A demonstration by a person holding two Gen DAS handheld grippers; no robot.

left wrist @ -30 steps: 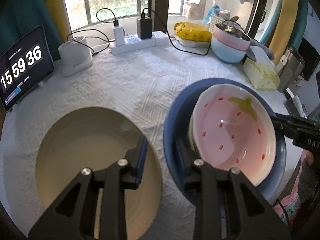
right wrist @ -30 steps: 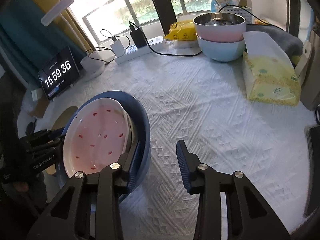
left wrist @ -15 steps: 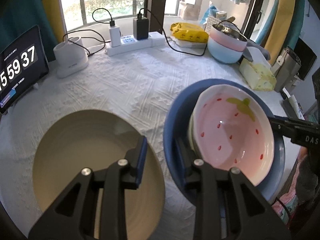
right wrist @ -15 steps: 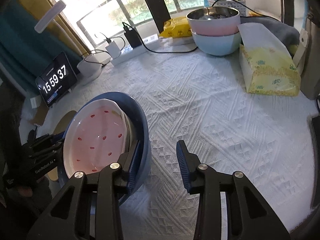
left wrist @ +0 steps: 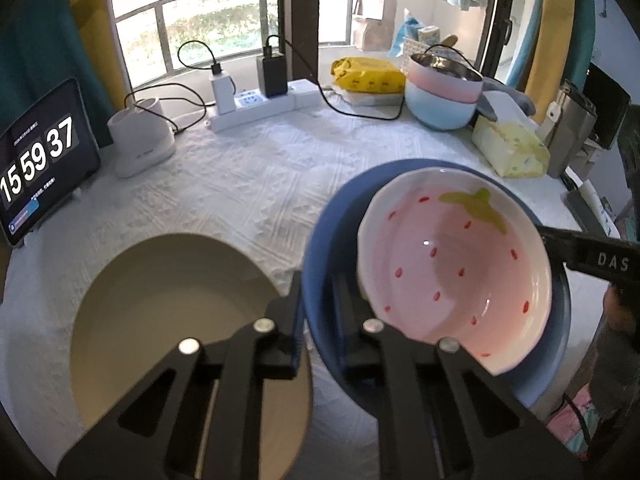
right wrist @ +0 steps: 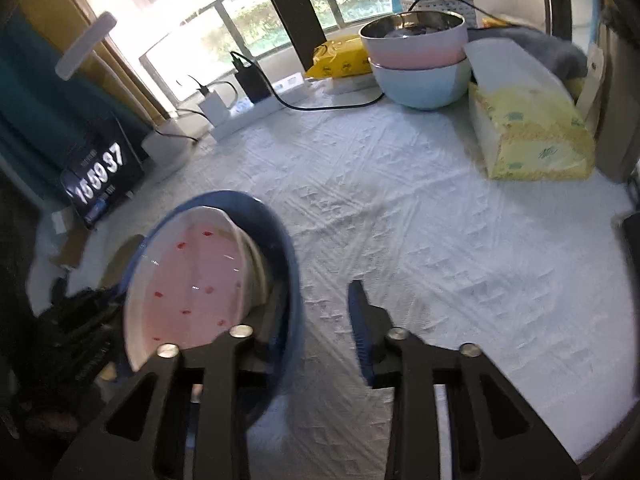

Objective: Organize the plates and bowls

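Left wrist view: the left gripper (left wrist: 316, 312) points steeply down at the white tablecloth (left wrist: 248, 184). Its jaws have just been closing and now pinch the near rim of the blue bowl (left wrist: 324, 248), one finger outside, one inside. One pink strawberry bowl (left wrist: 452, 264) sits tilted inside the blue bowl, toward 3 o'clock from the fingers. One beige plate (left wrist: 168, 304) lies flat at 9 o'clock, just beside the blue bowl. At 3 o'clock the right gripper (left wrist: 592, 258) reaches the bowls' far rim. Toward 1 o'clock stand two stacked bowls (left wrist: 440, 96), pink on pale blue. One clock tablet (left wrist: 40, 160) stands at 10 o'clock.

Right wrist view: the right gripper (right wrist: 320, 316) also points steeply down. Its jaws have just been closing; the left finger is inside the blue bowl (right wrist: 288, 256), the right finger still clear of its outer wall, so the rim lies between them ungripped. The strawberry bowl (right wrist: 188, 280) leans at 9 o'clock. One tissue pack (right wrist: 528, 132) lies at 1 o'clock.
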